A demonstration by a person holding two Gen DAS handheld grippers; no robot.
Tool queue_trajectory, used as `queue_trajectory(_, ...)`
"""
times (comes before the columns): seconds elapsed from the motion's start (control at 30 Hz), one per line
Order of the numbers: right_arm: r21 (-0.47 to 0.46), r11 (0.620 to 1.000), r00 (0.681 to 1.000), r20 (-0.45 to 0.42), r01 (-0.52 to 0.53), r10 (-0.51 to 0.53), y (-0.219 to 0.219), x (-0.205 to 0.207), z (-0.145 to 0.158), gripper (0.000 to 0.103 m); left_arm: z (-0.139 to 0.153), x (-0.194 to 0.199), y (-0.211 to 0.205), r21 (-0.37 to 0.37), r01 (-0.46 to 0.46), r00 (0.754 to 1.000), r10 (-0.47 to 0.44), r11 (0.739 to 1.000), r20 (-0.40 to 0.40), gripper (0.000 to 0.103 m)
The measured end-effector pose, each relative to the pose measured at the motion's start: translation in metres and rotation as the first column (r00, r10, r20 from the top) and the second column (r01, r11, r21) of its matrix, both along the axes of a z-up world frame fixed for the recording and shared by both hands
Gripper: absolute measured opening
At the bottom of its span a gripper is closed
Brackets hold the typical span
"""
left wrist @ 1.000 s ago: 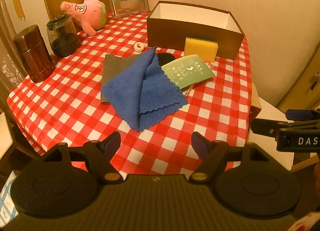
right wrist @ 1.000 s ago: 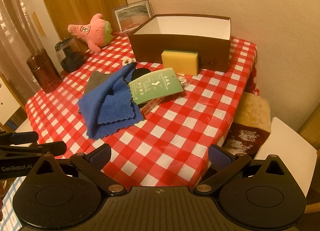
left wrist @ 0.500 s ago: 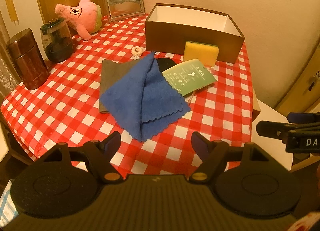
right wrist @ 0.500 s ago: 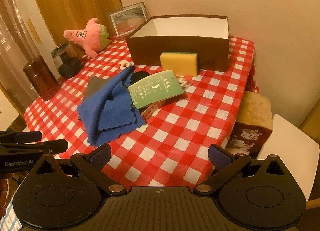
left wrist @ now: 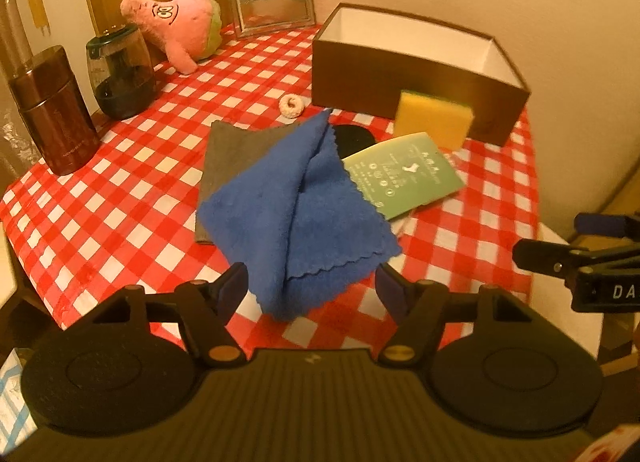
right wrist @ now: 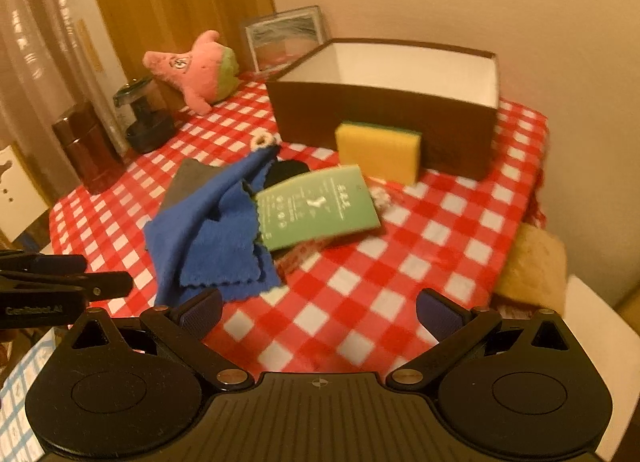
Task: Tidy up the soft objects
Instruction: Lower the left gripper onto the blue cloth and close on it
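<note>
A blue cloth [left wrist: 300, 206] lies crumpled over a grey cloth [left wrist: 236, 150] in the middle of the red checked table [left wrist: 120, 190]. A yellow sponge [left wrist: 434, 122] leans on an open brown box [left wrist: 416, 74]. A pink plush star [left wrist: 180, 26] sits at the back left. My left gripper [left wrist: 312, 290] is open, its fingers on either side of the blue cloth's near corner. My right gripper [right wrist: 320, 310] is open and empty over the table's near edge, right of the blue cloth [right wrist: 212, 238]; the sponge [right wrist: 378, 150], box [right wrist: 384, 102] and plush [right wrist: 196, 70] show beyond.
A green card packet [left wrist: 404, 178] lies beside the blue cloth over a black disc [left wrist: 354, 138]. A small white ring [left wrist: 292, 105], a brown canister [left wrist: 52, 110], a dark glass jar [left wrist: 120, 78] and a picture frame [left wrist: 272, 0] stand at the left and back. A cushion [right wrist: 532, 262] lies right of the table.
Both grippers have moved forward toward the table. The left gripper's fingers now flank the blue cloth's near corner. Nothing on the table has moved.
</note>
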State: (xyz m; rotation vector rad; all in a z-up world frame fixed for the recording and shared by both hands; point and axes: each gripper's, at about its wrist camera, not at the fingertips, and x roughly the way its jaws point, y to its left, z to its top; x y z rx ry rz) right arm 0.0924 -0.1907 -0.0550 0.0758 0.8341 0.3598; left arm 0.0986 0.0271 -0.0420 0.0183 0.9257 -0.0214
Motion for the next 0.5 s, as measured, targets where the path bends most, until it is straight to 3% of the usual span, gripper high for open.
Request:
queue_trajectory(0.17,-0.009,0.999,0.998,-0.026,-0.050,0.050,0.002,0.031,-0.016,0.103,-0.018,0.026,0.000,0.013,-0.019,0.999,0.020,1.000,-0.027,0.064)
queue_trajectory(0.33,0.056,0.998,0.996,-0.079,-0.027,0.031,-0.010,0.063,-0.027,0.103,-0.034,0.056,0.002,0.029,-0.024,0.999,0.025,0.999,-0.045,0.058)
queue_trajectory(0.5,0.043,0.999,0.996,-0.087,-0.027,0.031,-0.016,0.088,-0.035,0.103,-0.049,0.086,0.005,0.042,-0.015,0.999,0.017,0.999,-0.049,0.054)
